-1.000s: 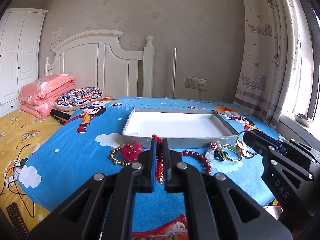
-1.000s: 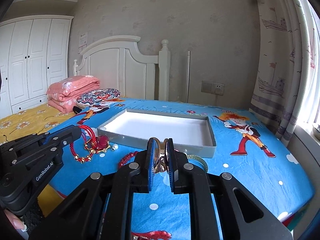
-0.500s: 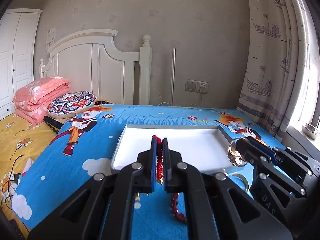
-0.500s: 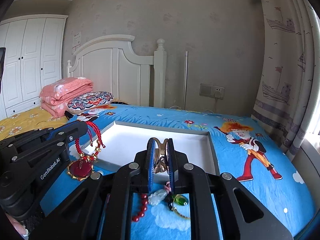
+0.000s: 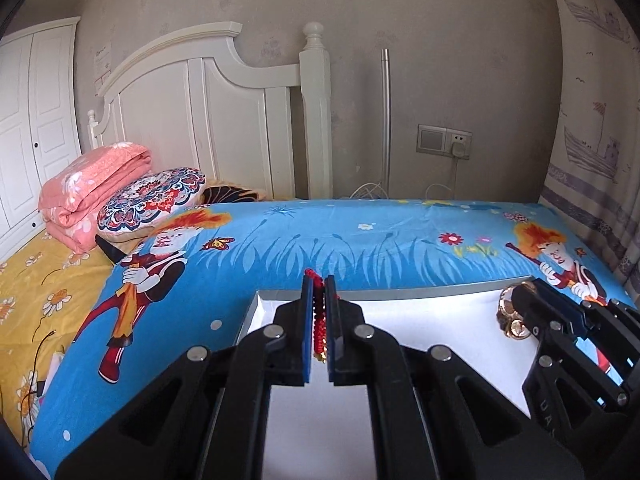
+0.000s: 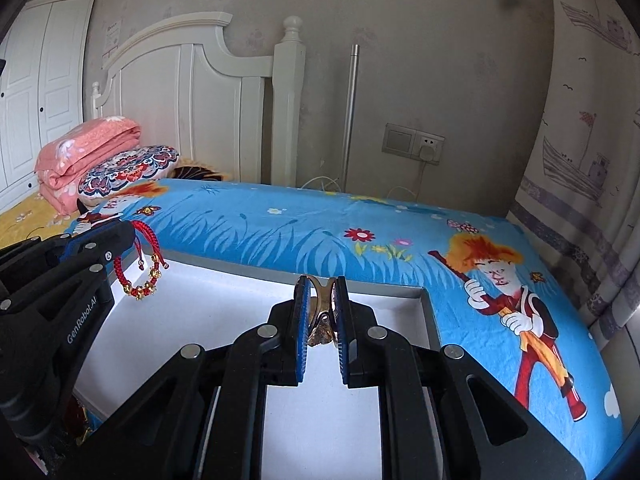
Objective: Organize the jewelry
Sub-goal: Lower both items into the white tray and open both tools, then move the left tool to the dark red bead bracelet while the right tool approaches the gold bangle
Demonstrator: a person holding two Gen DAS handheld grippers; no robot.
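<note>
My left gripper clenched the red bracelet, right gripper clenched the gold ring, both over the white tray.

1. Illumination: soft daylight, moderate; source to the right, behind the curtain, which glows pale.
2. Wall: grey, dimmer toward the far left; a dark smudge shows at upper right in the right wrist view, likely on the lens.
3. Tray floor: brightest surface, near-white, slightly washed out.
4. Shadows: faint, soft-edged; none hard.
5. Distortion: strong fisheye; headboard and bed edge bow outward; black vignette in every corner.
6. Focus: mid-scene sharp; near gripper bodies slightly soft; no evident motion blur.
7. Glare: small highlights on the metal pole.
</note>
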